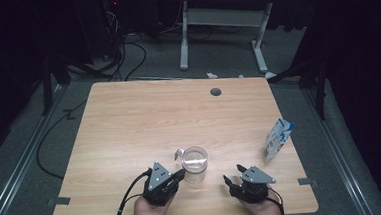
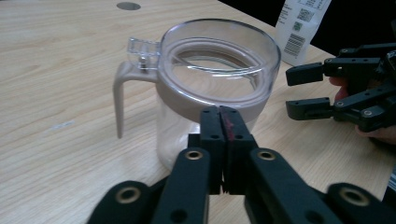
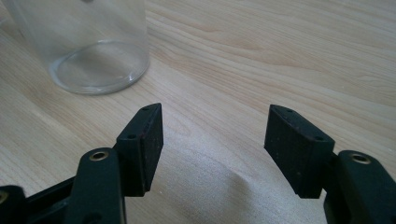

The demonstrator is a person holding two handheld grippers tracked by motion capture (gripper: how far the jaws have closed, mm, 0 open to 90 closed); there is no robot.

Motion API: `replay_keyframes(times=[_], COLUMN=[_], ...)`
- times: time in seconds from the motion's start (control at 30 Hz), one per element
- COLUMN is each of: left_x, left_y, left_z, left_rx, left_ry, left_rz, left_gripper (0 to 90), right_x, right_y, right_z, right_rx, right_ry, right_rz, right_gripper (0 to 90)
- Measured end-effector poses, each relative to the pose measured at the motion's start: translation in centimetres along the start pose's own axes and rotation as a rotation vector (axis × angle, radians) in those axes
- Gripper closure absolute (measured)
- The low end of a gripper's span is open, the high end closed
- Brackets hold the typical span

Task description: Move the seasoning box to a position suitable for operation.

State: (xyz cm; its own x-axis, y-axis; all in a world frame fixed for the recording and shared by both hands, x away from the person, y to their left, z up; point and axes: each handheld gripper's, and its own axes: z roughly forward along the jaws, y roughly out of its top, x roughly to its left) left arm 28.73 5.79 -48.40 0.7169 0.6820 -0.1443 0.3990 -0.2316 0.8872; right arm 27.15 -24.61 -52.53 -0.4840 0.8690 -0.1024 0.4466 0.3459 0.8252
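A clear pitcher [image 1: 195, 165] stands upright on the wooden table [image 1: 129, 121], near the person's edge and a little right of the middle, between the two grippers. It has a transparent body, a taupe collar and handle [image 2: 119, 93], and a clear lid [image 2: 219, 60] with a small hinged tab beside the handle; the handle points to the far left in the high view. Nothing can be seen inside it: the wood grain shows straight through the wall and the round base [image 3: 98, 70] sits flat on the table. The left gripper [image 1: 181, 174] lies just at the pitcher's near-left side, its tips up against the collar in the left gripper view, with the two jaws pressed together so that hardly any gap is left and nothing is between them; whether the tips actually touch the collar I cannot tell. The right gripper [image 1: 232, 175] rests to the right of the pitcher, apart from it, its jaws spread wide over bare wood and holding nothing. Farther right, near the table's right edge, a white and blue carton [image 1: 277, 139] stands tilted, well apart from the pitcher. A round cable hole [image 1: 215, 92] sits near the far edge. Beyond the table are a white desk frame [image 1: 221, 23] and loose cables on the grey floor.
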Motion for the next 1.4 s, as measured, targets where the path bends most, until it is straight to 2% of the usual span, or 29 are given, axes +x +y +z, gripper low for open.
replay_keyframes(times=[0.07, 0.27, 0.33, 0.37, 0.43, 0.57, 0.7, 0.83, 1.03, 1.1, 1.13, 1.2, 1.4], left_x=[0.3, 1.7, 2.6, 2.6, 3.3, 4.1, 4.7, 5.7, 5.8, 5.7, 5.5, 5.4, 5.3], left_y=[0.0, 0.6, 1.0, 1.0, 1.4, 2.0, 2.5, 3.2, 4.2, 4.6, 4.9, 5.1, 5.4], left_z=[-0.2, -1.5, -1.8, -1.8, -1.9, -1.8, -1.3, -0.7, -0.2, 0.1, 0.3, 0.6, 1.3], left_rx=[0.003, -0.044, -0.044, -0.044, -0.036, -0.033, -0.028, -0.019, -0.010, -0.010, -0.012, -0.019, -0.024], left_ry=[0.008, 0.030, 0.044, 0.044, 0.040, 0.056, 0.051, 0.036, 0.051, 0.052, 0.064, 0.048, 0.055], left_rz=[0.004, 0.008, 0.011, 0.011, -0.004, 0.007, 0.008, -0.034, -0.014, 0.005, 0.020, 0.006, 0.001], left_gripper=[84.8, 77.4, 74.4, 73.1, 72.6, 73.3, 74.2, 74.2, 75.1, 75.3, 78.2, 79.6, 84.1], right_x=[0.0, 0.2, 0.2, 0.2, 0.3, 0.7, 0.7, 0.9, 0.9, 0.8, 0.6, 0.5, 0.4], right_y=[0.0, 0.1, 0.3, 0.3, 0.6, 1.3, 2.1, 3.3, 4.5, 5.0, 5.5, 5.9, 6.1], right_z=[0.0, -0.1, -0.1, -0.1, -0.1, 0.2, 0.5, 0.7, 1.1, 1.2, 1.2, 1.4, 1.9], right_rx=[-0.002, -0.020, -0.029, -0.029, -0.030, -0.029, -0.037, -0.058, -0.076, -0.086, -0.096, -0.105, -0.090], right_ry=[0.000, 0.004, 0.010, 0.010, 0.014, 0.002, 0.019, 0.035, 0.043, 0.041, 0.037, 0.045, 0.040], right_rz=[0.002, 0.003, 0.017, 0.017, 0.023, 0.031, 0.047, 0.037, 0.037, 0.035, 0.030, 0.036, 0.030], right_gripper=[37.2, 39.3, 43.9, 43.9, 48.1, 53.4, 52.7, 56.0, 58.3, 58.3, 58.3, 58.4, 59.8])
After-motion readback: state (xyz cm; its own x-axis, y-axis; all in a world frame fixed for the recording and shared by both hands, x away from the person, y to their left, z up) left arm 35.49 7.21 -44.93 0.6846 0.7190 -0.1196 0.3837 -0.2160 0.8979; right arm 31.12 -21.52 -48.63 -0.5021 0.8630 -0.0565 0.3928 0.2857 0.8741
